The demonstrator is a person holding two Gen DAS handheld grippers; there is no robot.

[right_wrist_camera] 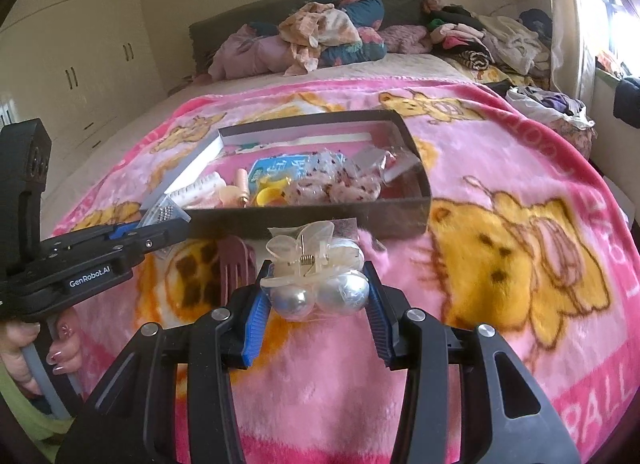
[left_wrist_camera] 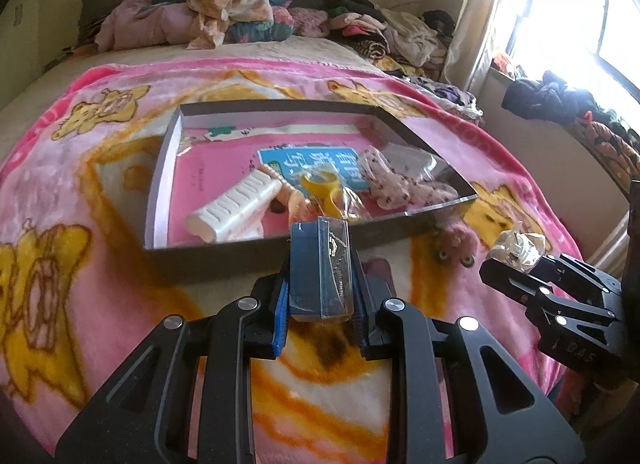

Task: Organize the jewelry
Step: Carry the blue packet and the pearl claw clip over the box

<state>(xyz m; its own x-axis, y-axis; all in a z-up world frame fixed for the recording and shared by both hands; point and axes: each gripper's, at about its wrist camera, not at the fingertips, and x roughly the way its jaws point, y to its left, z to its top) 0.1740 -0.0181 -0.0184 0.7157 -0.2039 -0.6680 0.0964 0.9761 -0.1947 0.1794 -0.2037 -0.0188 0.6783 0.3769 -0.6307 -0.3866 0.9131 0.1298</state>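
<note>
Left wrist: left gripper fingers grasp blue packet | right gripper fingers grasp pearl clip | near box edge

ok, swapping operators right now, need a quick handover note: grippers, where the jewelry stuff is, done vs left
Left gripper: shut on a small clear packet with a blue card, a chain visible inside, held short of the box.
Right gripper: shut on a bagged translucent hair claw with pearl beads.
Dark shallow box sits on the pink blanket; already in it: white comb, yellow ring-shaped piece, dotted fabric piece.
Left: drop both held items in the box. A mauve comb lies on the blanket in front of the box.
</note>
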